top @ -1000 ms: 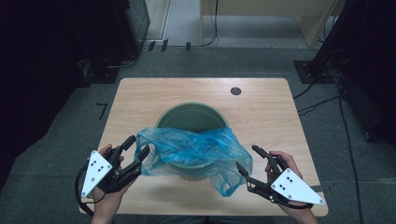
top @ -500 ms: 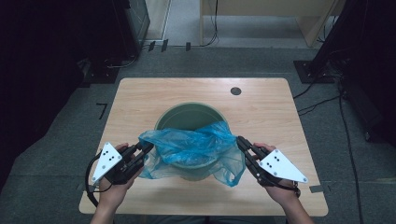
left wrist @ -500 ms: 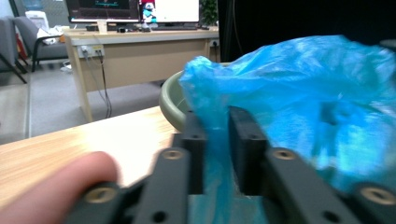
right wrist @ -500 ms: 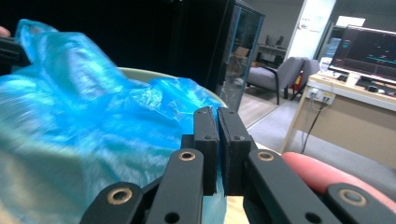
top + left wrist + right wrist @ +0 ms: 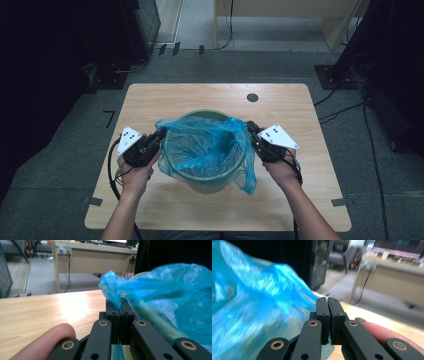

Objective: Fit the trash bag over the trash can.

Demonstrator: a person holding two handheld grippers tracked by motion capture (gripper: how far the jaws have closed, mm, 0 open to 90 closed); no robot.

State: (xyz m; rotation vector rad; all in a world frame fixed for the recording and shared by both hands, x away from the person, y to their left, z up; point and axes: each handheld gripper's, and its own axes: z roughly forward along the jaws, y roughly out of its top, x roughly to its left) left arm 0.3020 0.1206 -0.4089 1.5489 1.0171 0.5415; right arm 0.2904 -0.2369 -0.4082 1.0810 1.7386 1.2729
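A green bin (image 5: 207,184) stands in the middle of the wooden table (image 5: 200,97), and a blue plastic bag (image 5: 210,145) is spread across its mouth. My left gripper (image 5: 161,134) is at the bag's left edge. In the left gripper view it (image 5: 120,302) is shut on a pinched fold of the bag (image 5: 170,290), with the bin's rim (image 5: 150,317) just beyond. My right gripper (image 5: 250,126) is at the bag's right edge. In the right gripper view it (image 5: 328,300) is shut, with the bag's film (image 5: 249,302) running to its jaws.
A small dark round hole (image 5: 252,97) lies near the table's far right corner. Black cabinets (image 5: 60,45) stand to the left, and a light wooden desk (image 5: 280,15) is at the back. Cables (image 5: 345,107) run over the grey floor at the right.
Both grippers have moved forward and inward from the table's front to the bin's sides. Their jaws have shut on the bag, and the crumpled bag is now pulled open over the bin.
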